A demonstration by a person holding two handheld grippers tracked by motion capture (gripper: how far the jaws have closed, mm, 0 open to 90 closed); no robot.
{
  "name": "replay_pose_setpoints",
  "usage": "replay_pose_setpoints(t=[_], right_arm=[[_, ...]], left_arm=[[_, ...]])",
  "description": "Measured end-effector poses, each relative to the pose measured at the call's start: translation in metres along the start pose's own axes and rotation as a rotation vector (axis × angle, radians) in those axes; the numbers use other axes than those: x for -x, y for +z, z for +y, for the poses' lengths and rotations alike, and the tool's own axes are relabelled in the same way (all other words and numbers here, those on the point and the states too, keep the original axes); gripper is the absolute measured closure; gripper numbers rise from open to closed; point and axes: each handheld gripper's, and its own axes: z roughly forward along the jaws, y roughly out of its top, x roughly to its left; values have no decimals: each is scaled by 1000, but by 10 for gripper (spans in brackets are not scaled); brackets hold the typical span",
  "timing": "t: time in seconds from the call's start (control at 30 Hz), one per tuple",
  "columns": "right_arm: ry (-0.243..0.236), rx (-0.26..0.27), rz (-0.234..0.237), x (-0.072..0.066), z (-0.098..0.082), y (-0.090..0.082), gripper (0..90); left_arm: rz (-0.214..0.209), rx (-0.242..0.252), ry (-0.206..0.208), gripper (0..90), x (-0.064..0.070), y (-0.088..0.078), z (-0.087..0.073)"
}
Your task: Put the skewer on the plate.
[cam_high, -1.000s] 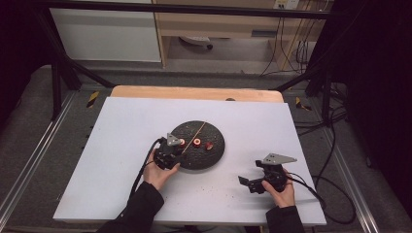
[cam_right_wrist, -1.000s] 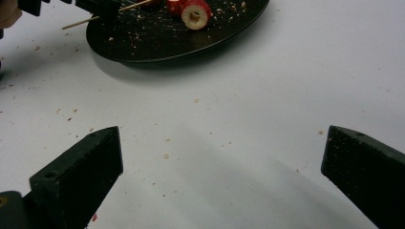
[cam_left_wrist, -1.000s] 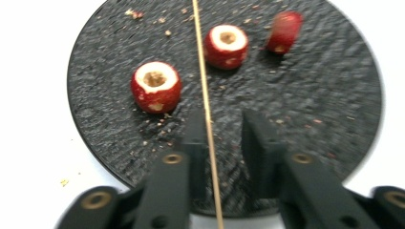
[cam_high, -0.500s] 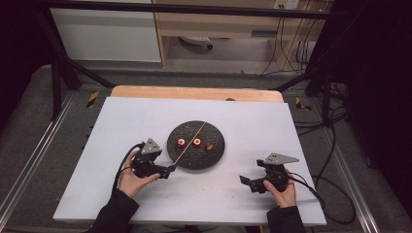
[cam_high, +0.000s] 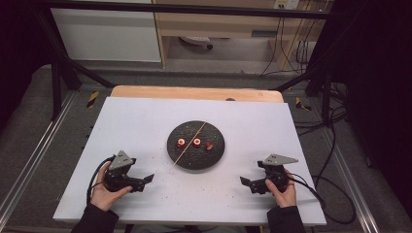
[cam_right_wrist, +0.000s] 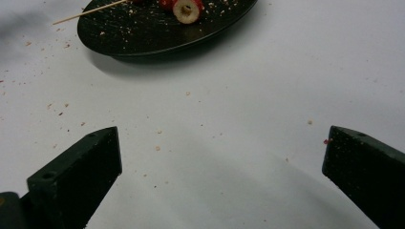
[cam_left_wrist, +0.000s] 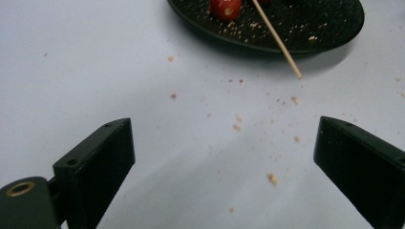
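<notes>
both gripper views cut the black plate (cam_left_wrist: 305,33) off at the top edge, so just one red fruit piece (cam_left_wrist: 224,8) and the lower end of the wooden skewer (cam_left_wrist: 279,40) show in the left gripper view; the high view has three pieces in a row mid-frame, skewer lying diagonally across the plate and overhanging its lower-left rim. left gripper (cam_high: 145,180) sits lower left on the white table (cam_high: 145,121), tips aimed right toward the plate, jaws just opened wide with nothing between them. right gripper (cam_high: 247,183) sits lower right, tips aimed left, jaws apart and empty.
</notes>
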Motion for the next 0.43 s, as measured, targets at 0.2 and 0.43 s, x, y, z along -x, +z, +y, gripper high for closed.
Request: replay_pose_setpoints(t=[0.2, 0.43], right_arm=[[1, -15, -6, 3, -5, -1, 6], [8, -26, -6, 4, -8, -3, 6]], left_arm=[[7, -9, -8, 61, -9, -5, -17], [1, -16, -5, 57, -9, -4, -18]])
